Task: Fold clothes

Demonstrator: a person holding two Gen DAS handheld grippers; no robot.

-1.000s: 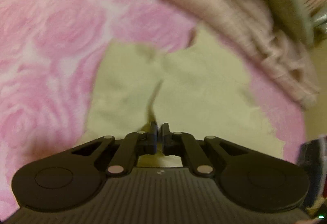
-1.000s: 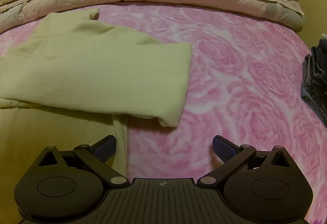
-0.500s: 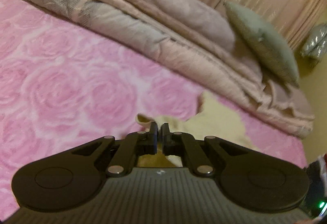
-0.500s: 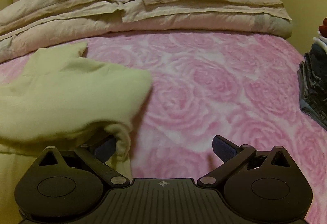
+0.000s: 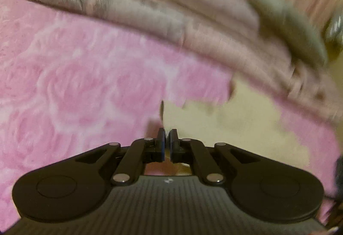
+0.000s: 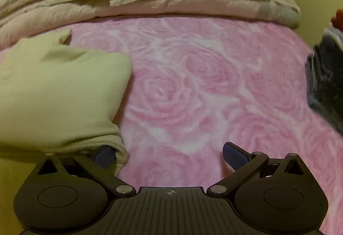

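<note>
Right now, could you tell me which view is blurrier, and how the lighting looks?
Left wrist view: heavy motion smear across the bedding and garment. Right wrist view: sharper, slight softness at the garment; both dim, warm-tinted, fisheye-curved.

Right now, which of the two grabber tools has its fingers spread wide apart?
The right gripper: its blue-padded fingers stand far apart over the pink rose blanket, beside the pale yellow garment. The left gripper has its fingers nearly together.
</note>
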